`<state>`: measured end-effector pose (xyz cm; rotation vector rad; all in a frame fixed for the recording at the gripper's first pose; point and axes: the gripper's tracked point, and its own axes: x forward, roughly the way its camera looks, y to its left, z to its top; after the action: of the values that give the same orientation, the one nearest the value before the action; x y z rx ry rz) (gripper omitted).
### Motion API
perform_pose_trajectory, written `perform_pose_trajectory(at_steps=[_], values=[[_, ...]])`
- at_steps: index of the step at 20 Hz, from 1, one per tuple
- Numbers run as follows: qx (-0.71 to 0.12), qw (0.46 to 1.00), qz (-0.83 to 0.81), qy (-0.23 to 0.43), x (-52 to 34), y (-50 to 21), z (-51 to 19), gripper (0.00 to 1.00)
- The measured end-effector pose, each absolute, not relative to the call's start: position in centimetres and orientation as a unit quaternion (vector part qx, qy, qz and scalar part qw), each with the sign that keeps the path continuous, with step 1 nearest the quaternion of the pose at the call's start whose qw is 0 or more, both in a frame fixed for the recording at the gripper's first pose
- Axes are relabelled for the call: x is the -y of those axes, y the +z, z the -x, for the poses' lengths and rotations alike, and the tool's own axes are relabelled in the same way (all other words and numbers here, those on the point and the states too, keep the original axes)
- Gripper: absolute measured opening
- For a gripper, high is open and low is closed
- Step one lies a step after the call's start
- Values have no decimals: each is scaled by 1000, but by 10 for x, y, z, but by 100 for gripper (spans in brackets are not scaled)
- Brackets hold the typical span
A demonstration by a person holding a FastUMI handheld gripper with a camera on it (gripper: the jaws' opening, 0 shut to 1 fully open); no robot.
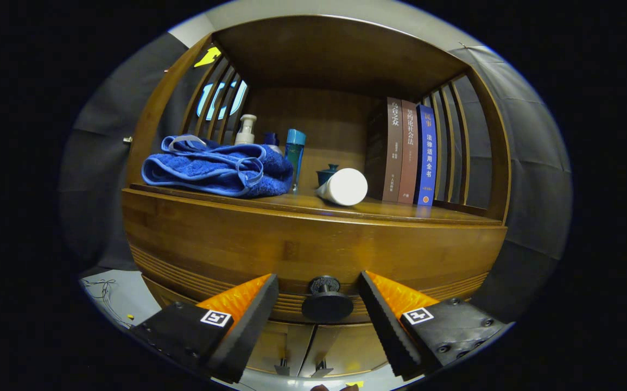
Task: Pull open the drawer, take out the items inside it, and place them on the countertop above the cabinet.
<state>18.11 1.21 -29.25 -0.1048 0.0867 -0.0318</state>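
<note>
Jaws apart astride knob [327,300]; towel [216,167], perhaps bottle [343,187], above

Dark cloth wall [536,163] behind wooden shelving [335,54]

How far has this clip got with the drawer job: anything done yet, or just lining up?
Done: nothing yet; the drawer looks shut, its front flush with the cabinet. In hand: the gripper is open, its fingers either side of the round knob, not pressing on it. Left: close on the knob, pull the drawer out, lift out whatever is inside and set it on the countertop, where a blue towel, bottles and books stand.
</note>
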Motion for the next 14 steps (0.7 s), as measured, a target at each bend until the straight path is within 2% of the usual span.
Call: perform_pose_trajectory(at_steps=[5, 14], values=[[-55, 997, 50, -6, -13, -282, -177, 99], [1, 999, 39, 7, -15, -141, -98, 99]])
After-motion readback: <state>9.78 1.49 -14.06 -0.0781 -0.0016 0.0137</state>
